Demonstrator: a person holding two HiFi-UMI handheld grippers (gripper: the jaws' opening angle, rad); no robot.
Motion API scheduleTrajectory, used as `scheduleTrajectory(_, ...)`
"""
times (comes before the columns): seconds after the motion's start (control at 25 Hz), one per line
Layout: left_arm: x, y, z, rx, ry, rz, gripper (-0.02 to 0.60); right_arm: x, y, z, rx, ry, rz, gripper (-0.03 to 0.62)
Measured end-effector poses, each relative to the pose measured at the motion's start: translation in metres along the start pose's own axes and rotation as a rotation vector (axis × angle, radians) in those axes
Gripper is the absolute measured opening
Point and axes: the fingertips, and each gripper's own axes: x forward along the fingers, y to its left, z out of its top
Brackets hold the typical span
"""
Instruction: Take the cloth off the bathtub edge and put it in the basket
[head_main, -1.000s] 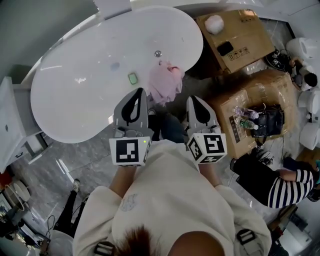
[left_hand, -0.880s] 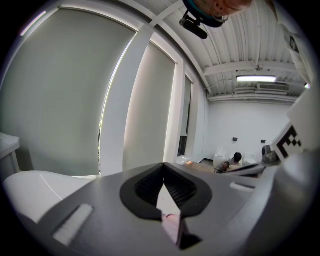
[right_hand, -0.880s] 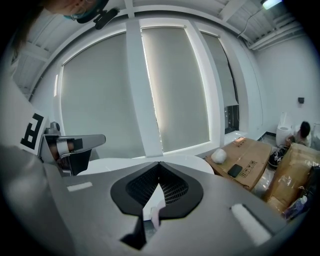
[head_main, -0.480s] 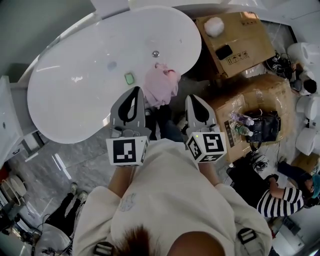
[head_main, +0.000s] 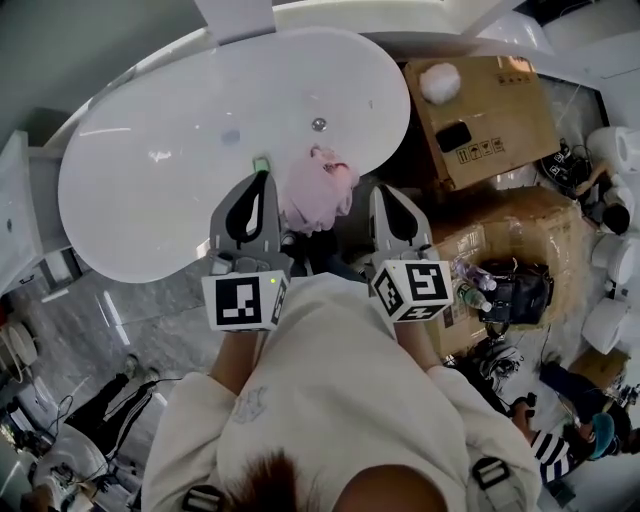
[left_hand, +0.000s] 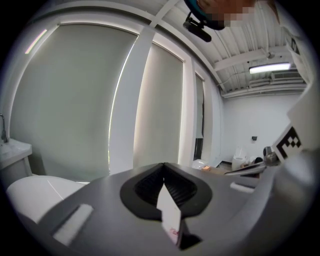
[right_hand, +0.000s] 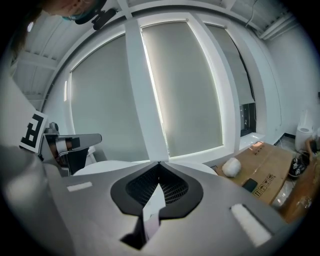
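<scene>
A pink cloth (head_main: 316, 190) hangs crumpled over the near edge of the white oval bathtub (head_main: 160, 205). In the head view my left gripper (head_main: 262, 177) is shut with nothing in it. Its tip sits over the tub's rim, just left of the cloth. Also shut and holding nothing, my right gripper (head_main: 386, 191) points past the tub's edge just right of the cloth. Neither touches the cloth. In the left gripper view the left gripper's (left_hand: 164, 165) jaws meet in a point, and so do the right gripper's (right_hand: 159, 163) in its own view. No basket shows.
A small green object (head_main: 262, 162) lies in the tub by the left tip, and the drain (head_main: 319, 124) is farther in. Cardboard boxes (head_main: 487, 118) stand to the right, one with a white fluffy ball (head_main: 440, 82) on it. A black bag (head_main: 515, 288) rests on a lower box.
Both grippers have come forward to the tub's edge. The cloth now lies between their tips, and the left tip has reached the green object.
</scene>
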Motion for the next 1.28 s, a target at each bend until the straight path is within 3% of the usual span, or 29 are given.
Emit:
scheduleTrajectory(0.48, 0.023, -0.015, 0.001, 0.004, 0.003, 0.073, 0.049, 0.012, -0.03, 0.0, 0.021, 0.016, 0.074, 0.0)
scheduleTrajectory(1.28, 0.03, 0.013, 0.004, 0.002, 0.031, 0.004, 0.049, 0.033, 0.004, 0.006, 0.032, 0.016, 0.091, 0.002)
